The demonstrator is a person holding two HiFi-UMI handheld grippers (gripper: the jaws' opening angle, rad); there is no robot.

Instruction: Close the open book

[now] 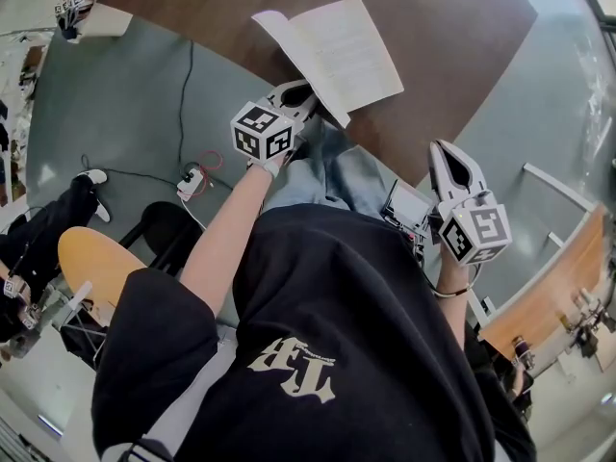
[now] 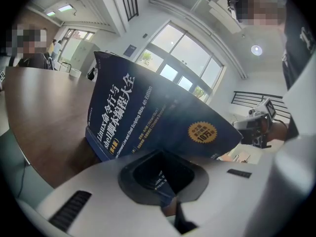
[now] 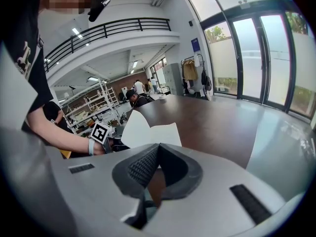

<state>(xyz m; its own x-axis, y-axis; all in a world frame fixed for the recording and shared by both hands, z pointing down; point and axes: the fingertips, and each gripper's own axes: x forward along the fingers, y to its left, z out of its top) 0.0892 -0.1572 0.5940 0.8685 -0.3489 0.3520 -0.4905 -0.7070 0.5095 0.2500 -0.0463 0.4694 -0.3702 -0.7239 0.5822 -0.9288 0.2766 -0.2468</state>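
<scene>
The brown counter (image 1: 452,46) is wide and almost bare. The book (image 1: 351,51) lies open at its near edge, white pages up. One half rests flat on the wood and the other half is raised at a slant. From below, this raised half shows its blue cover (image 2: 148,117).

The left tool (image 1: 296,94) is at the raised half's near edge and seems to pinch the cover there, which goes down between its jaws. The right tool (image 1: 445,152) hangs apart, beside the counter's edge, with its jaws pressed together on nothing.

I judge that the closing is in hand, about halfway. Next, the left tool should carry the raised half over the spine and lower it onto the flat pages, then release it.
</scene>
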